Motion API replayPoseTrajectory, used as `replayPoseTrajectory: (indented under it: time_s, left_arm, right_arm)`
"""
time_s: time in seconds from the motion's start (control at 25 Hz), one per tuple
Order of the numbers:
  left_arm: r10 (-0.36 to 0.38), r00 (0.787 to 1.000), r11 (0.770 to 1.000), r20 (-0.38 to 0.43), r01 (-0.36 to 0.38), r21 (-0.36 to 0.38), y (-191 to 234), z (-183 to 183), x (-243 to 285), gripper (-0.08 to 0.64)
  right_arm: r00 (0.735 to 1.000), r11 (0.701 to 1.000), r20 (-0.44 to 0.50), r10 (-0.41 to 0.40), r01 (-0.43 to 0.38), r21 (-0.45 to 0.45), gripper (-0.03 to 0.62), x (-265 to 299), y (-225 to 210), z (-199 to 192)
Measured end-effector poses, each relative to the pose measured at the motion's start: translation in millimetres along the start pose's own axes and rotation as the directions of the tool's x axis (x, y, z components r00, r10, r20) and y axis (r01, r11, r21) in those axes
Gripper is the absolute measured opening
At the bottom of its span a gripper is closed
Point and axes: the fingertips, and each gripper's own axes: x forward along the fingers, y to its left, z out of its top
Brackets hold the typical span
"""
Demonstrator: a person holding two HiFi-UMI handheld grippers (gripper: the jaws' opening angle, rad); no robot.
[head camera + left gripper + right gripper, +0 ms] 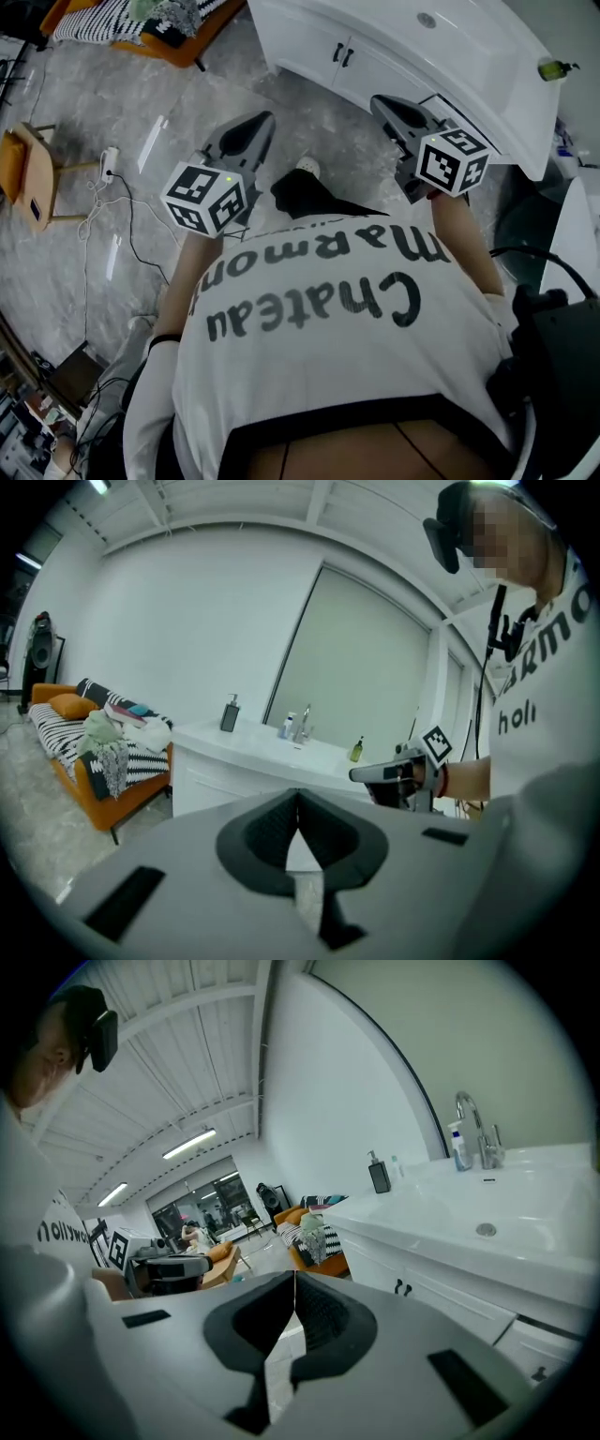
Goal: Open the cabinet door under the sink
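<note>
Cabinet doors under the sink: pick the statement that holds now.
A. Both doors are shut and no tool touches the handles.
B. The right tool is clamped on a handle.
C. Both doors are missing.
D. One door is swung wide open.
A: the cabinet doors sit flush and shut with their two dark handles side by side, while the left tool and right tool are short of them, jaws together on nothing.

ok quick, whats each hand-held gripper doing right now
Left hand-held gripper: closed, jaws together, holding nothing.
Right hand-held gripper: closed, jaws together, holding nothing.
</note>
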Motion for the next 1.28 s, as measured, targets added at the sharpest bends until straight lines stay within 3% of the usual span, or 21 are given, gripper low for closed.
replayPoseTrajectory:
  time_s: [0.28,0.52,0.72,0.92,1.12,1.28]
  left_arm:
    - [0.025,0.998,0.994,-0.065,-0.032,-0.108,55.8,1.2,22.7,0.009]
    - [0.011,0.996,0.997,-0.094,-0.018,-0.072,88.6,19.8,48.2,0.009]
    - [0.029,0.996,0.996,-0.088,-0.036,-0.087,113.3,30.4,68.9,0.009]
    - [-0.001,0.991,0.996,-0.135,-0.011,-0.086,124.1,29.4,86.2,0.009]
    - [-0.042,0.984,0.989,-0.171,0.016,-0.147,132.8,19.4,104.9,0.009]
    - [-0.117,0.965,0.986,-0.234,0.084,-0.143,127.8,9.7,131.9,0.009]
  right_arm:
    - [1.0,0.995,-0.009,-0.009,0.01,0.1,0.012,63.0,-38.5,3.8]
    - [0.998,0.994,-0.02,-0.061,0.063,0.094,0.012,101.8,-73.7,12.8]
    - [0.995,0.988,-0.032,-0.096,0.099,0.115,0.012,124.5,-96.0,16.7]
    - [0.989,0.981,-0.053,-0.14,0.146,0.129,0.012,124.5,-110.8,20.5]
    - [0.98,0.964,-0.068,-0.185,0.195,0.18,0.012,120.6,-125.4,9.2]
    - [0.986,0.956,-0.039,-0.163,0.168,0.24,0.012,122.7,-129.2,5.6]
